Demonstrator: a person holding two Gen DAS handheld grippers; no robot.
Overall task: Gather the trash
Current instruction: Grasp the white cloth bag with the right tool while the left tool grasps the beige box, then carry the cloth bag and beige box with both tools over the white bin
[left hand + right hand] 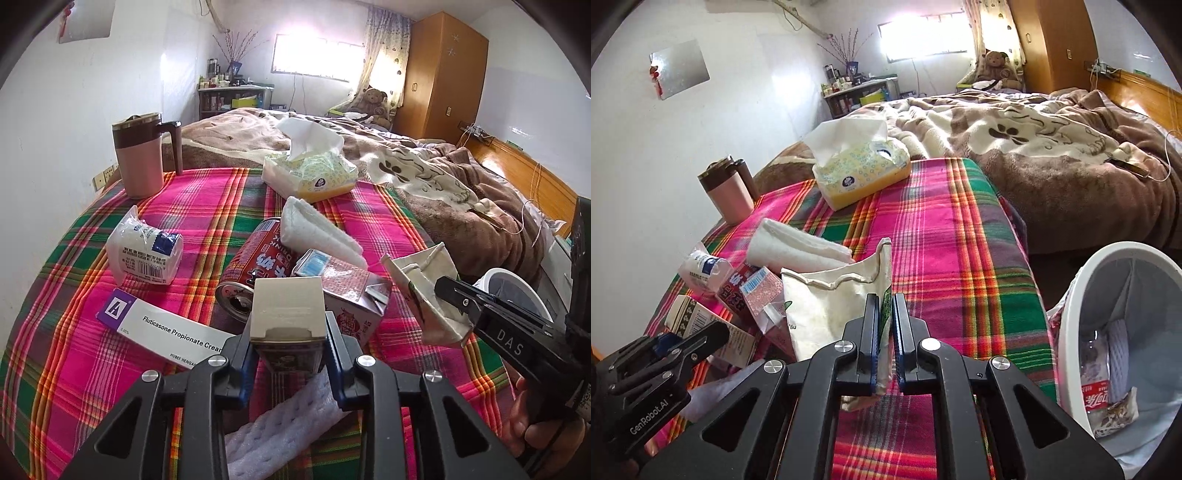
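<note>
My left gripper (289, 334) is shut on a small box (286, 302) with a beige top and dark sides, held just above the plaid table cover (74, 332). My right gripper (885, 301) is shut on the edge of a crumpled cream bag (827, 306), lifted slightly off the cloth. In the left wrist view the right gripper (448, 290) and that bag (424, 273) are at the right. More litter lies in the middle: a red drink can (255, 269) on its side, a pink carton (343, 291), a white plastic packet (144, 254) and a cream box (166, 328).
A white bin (1073, 332) stands beyond the table's right edge, holding a bottle and foam netting. On the table are a folded white towel (317, 229), a tissue pack (310, 173), a pink mug (140, 158) and foam wrap (284, 417). A bed with a brown blanket (1052, 166) lies behind.
</note>
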